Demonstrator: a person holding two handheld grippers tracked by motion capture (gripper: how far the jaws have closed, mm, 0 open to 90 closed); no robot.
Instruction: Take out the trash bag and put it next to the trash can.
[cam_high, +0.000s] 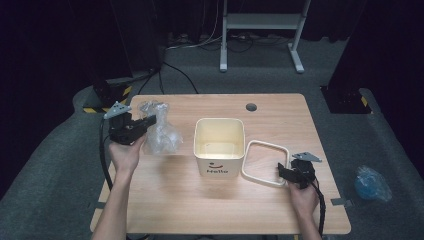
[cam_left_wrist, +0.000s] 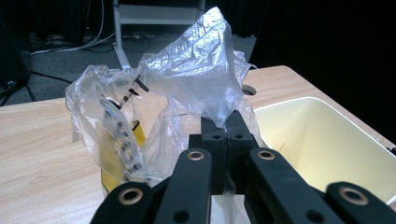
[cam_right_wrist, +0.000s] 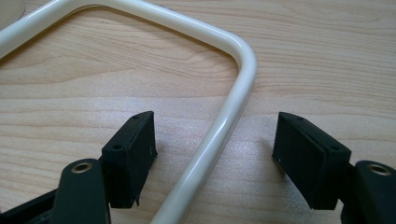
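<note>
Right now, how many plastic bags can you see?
2. A clear bag is pinched in the left tongs on the table, left of the cream bin. A blue bag lies on the floor, off the table's right side.

Crinkly clear plastic bag (cam_left_wrist: 187, 79), glossy cream plastic ring (cam_right_wrist: 229, 116), smooth cream bin (cam_high: 219, 146), matt pale wood-grain table (cam_high: 165, 195).

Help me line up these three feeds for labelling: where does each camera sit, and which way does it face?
High view: above the person's side, looking forward and down on the table; both forearms, left gripper, right gripper.
Left gripper view: on the left gripper, jaws shut on the plastic bag.
Right gripper view: on the right gripper, open astride the white ring.
Shared: the cream bin in the high and left gripper views.
</note>
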